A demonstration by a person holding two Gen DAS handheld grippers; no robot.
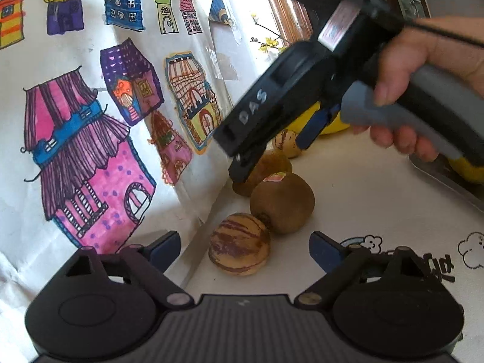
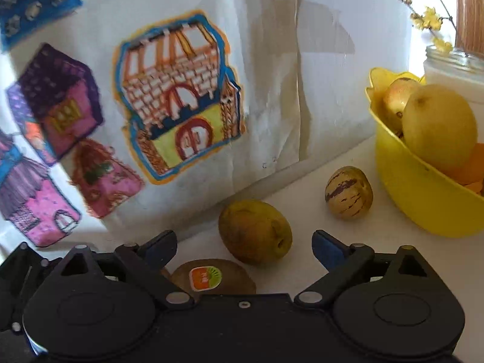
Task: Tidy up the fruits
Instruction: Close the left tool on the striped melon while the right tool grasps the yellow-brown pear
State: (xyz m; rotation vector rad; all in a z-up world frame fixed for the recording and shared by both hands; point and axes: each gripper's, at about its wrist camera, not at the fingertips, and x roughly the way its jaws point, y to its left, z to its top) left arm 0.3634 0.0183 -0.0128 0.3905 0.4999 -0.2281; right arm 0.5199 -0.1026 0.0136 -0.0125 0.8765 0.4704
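In the left wrist view my left gripper point(image 1: 244, 246) is open, its jaws on either side of a striped pepino melon point(image 1: 239, 244) on the white table. Behind it lie a brown kiwi with a sticker point(image 1: 282, 202), a second brown fruit point(image 1: 266, 171) and another striped melon point(image 1: 286, 143). My right gripper point(image 1: 273, 154), held in a hand, hovers over the far fruits. In the right wrist view the right gripper point(image 2: 244, 248) is open above a brownish-green fruit point(image 2: 255, 231), with the stickered kiwi point(image 2: 211, 278) beneath it and a striped melon point(image 2: 348, 192) beyond. A yellow bowl point(image 2: 423, 199) holds a yellow pear point(image 2: 438, 127) and other fruit.
A wall hung with drawings of colourful houses point(image 1: 90, 139) borders the table on the left. A glass jar point(image 2: 453, 66) with yellow flower twigs stands behind the bowl. A tray edge point(image 1: 447, 178) shows at right. The tablecloth has cartoon prints point(image 1: 423, 257).
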